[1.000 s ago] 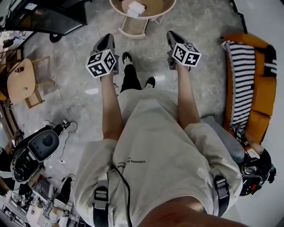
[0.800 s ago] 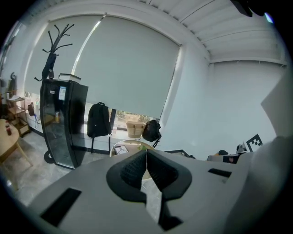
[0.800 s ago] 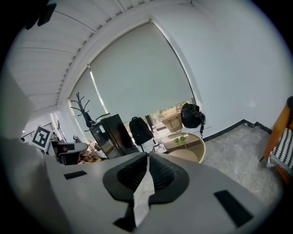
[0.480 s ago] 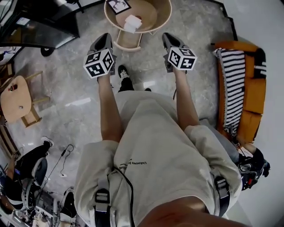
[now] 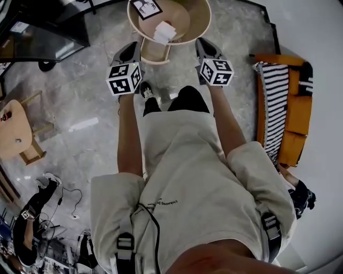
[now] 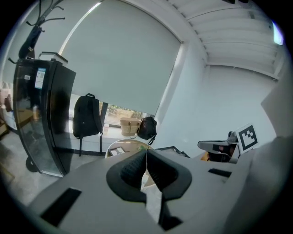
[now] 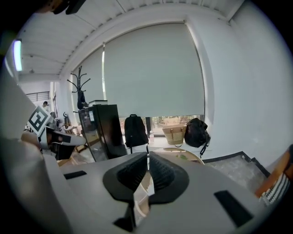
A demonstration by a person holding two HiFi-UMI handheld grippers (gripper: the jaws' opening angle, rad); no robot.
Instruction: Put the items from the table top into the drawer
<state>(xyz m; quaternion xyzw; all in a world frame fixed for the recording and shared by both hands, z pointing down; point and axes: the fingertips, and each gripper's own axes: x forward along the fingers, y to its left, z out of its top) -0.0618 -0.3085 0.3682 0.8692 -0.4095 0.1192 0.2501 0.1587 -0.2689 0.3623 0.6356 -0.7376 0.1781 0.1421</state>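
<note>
Pale wood makes up the round table (image 5: 205, 18), seen at the top of the head view just ahead of both grippers. Two items are noted on its top: a white packet (image 5: 163, 32) toward the near side and a flat dark-printed card (image 5: 146, 7) at the far left, close together but apart. A pale wooden piece (image 5: 155, 49) below the near rim may be the drawer, though this cannot be settled from this angle. The left gripper (image 6: 146, 160) is seen with its jaws pressed together and nothing between them. The right gripper (image 7: 148, 165) is likewise closed and empty. Both are held out in front of the body, short of the table, with nothing touched. The packet is judged light and soft, likely to dent under the pads, and is best taken across its narrow width near the middle with a gentle squeeze. The card is judged thin, stiff and light. Lying flat, it offers little to grip, so an edge should be taken, perhaps after it is slid to the rim. Either pair of jaws would need to be opened first.
</note>
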